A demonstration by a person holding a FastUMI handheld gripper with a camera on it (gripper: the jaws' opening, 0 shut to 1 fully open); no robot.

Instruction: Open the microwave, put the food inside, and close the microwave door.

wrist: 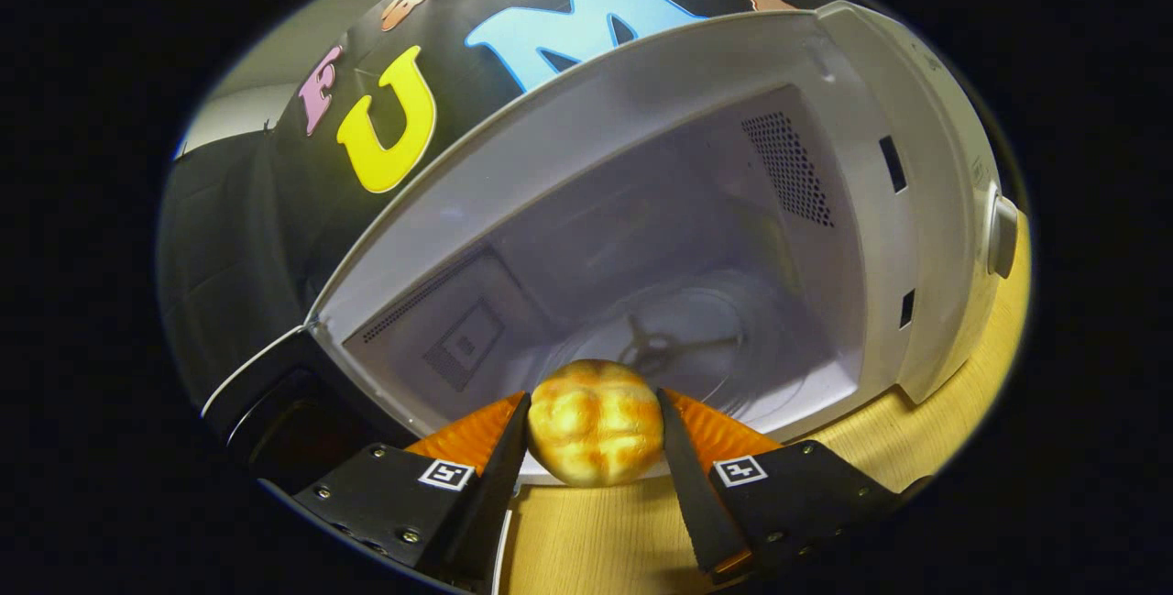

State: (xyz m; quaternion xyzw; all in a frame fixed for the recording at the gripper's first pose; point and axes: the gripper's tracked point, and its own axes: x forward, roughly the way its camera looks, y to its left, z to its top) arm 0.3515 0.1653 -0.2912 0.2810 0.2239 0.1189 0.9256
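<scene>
Gripper (594,435) fingers are clamped on the bun (596,435), right at the mouth of the open microwave (696,100). I'd say push it in level, let go over the glass turntable (733,338), then back out straight.

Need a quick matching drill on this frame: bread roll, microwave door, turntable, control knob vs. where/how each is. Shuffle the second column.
Things:
1. bread roll
2. microwave door
3. turntable
4. control knob

States:
A. swung open beside the cavity
B. on the microwave's front panel, beside the cavity opening
C. gripped in the claw, both fingers pressing on it
D. bare, on the cavity floor beyond the fingers

Pairs: 1-C, 2-A, 3-D, 4-B
</scene>
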